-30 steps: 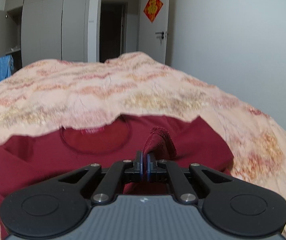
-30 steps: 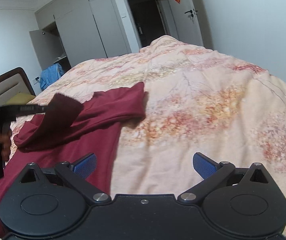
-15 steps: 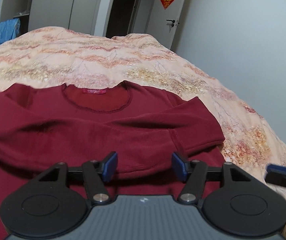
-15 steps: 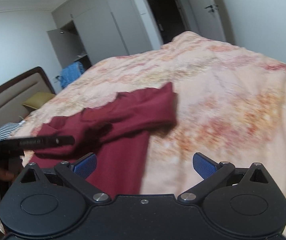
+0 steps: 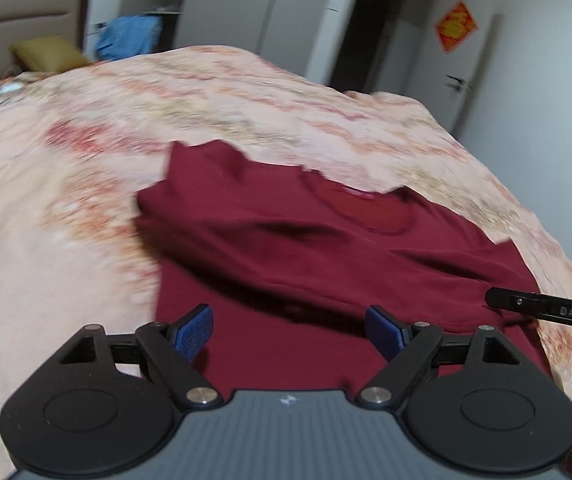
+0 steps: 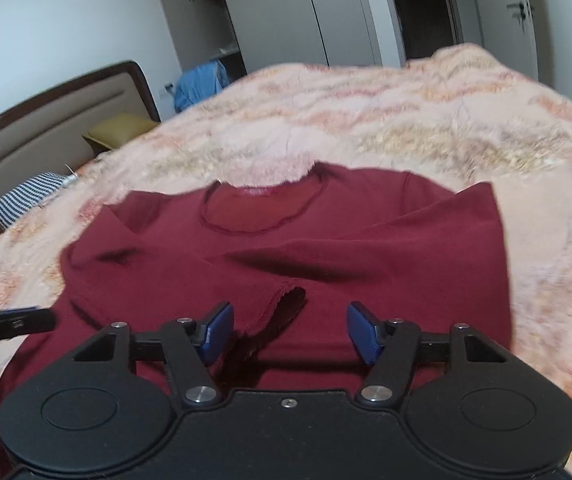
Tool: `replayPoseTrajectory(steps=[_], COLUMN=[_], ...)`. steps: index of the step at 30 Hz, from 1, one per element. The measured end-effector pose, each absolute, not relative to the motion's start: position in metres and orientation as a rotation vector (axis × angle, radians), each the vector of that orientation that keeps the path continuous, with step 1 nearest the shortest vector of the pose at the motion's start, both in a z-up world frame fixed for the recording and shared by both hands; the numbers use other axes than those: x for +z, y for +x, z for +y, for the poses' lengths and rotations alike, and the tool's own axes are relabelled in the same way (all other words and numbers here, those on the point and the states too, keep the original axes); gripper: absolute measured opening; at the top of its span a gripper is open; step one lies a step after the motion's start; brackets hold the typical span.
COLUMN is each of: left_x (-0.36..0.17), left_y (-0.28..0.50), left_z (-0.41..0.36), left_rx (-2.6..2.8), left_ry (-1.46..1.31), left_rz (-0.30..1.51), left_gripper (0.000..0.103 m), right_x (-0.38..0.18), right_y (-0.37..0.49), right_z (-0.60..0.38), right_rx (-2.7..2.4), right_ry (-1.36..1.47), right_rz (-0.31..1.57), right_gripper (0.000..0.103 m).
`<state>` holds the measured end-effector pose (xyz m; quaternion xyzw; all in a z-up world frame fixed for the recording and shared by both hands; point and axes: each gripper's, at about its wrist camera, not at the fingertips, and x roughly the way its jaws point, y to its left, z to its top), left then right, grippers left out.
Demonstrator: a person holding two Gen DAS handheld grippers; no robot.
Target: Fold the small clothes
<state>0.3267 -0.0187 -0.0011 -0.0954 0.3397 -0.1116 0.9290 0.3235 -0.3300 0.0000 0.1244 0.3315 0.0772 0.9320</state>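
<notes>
A dark red long-sleeved top [image 6: 326, 248] lies flat on the bed, neck hole away from me, both sleeves folded across the chest. It also shows in the left wrist view [image 5: 326, 264]. A sleeve cuff [image 6: 286, 304] lies just ahead of my right gripper [image 6: 290, 332], which is open and empty over the lower body of the top. My left gripper [image 5: 290, 332] is open and empty over the top's lower left part. The right gripper's finger [image 5: 546, 308] shows at the right edge of the left wrist view.
The bed is covered by a pink floral quilt [image 6: 426, 120]. A headboard [image 6: 46, 120], a yellow pillow [image 6: 122, 132] and a striped pillow [image 6: 26, 196] lie at the left. Wardrobes, a blue garment [image 6: 202, 84] and a door stand behind.
My left gripper let go of the sleeve cuff, opened and swung left. My right gripper moved left from the quilt to over the top's lower body. Both sleeves now lie folded across the chest.
</notes>
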Motion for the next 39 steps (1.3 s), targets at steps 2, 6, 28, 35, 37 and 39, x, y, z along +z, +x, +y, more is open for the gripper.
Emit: replayPoseTrajectory(steps=[2, 6, 28, 35, 37, 39], left_x=[-0.002, -0.001, -0.003, -0.019, -0.021, -0.021], left_y=[0.325, 0.328, 0.410, 0.420, 0.421, 0.422], left_z=[-0.003, 0.017, 0.059, 0.058, 0.059, 0.058], left_rx=[-0.199, -0.151, -0.343, -0.476, -0.501, -0.522], left_ry=[-0.214, -0.231, 0.272, 0.340, 0.346, 0.360], left_rz=[0.687, 0.675, 0.501, 0.500, 0.497, 0.488], left_gripper=[0.091, 0.092, 0.091, 0.078, 0.076, 0.073], right_x=[-0.003, 0.000, 0.057, 0.059, 0.055, 0.047], right_y=[0.335, 0.345, 0.477, 0.556, 0.569, 0.576], right_z=[-0.325, -0.319, -0.204, -0.097, -0.076, -0.061], right_rx=[0.178, 0.161, 0.556, 0.726, 0.732, 0.732], right_ry=[0.235, 0.162, 0.023, -0.076, -0.116, -0.152], right_rz=[0.691, 0.694, 0.598, 0.686, 0.723, 0.761], right_gripper=[0.043, 0.001, 0.051, 0.050, 0.050, 0.040])
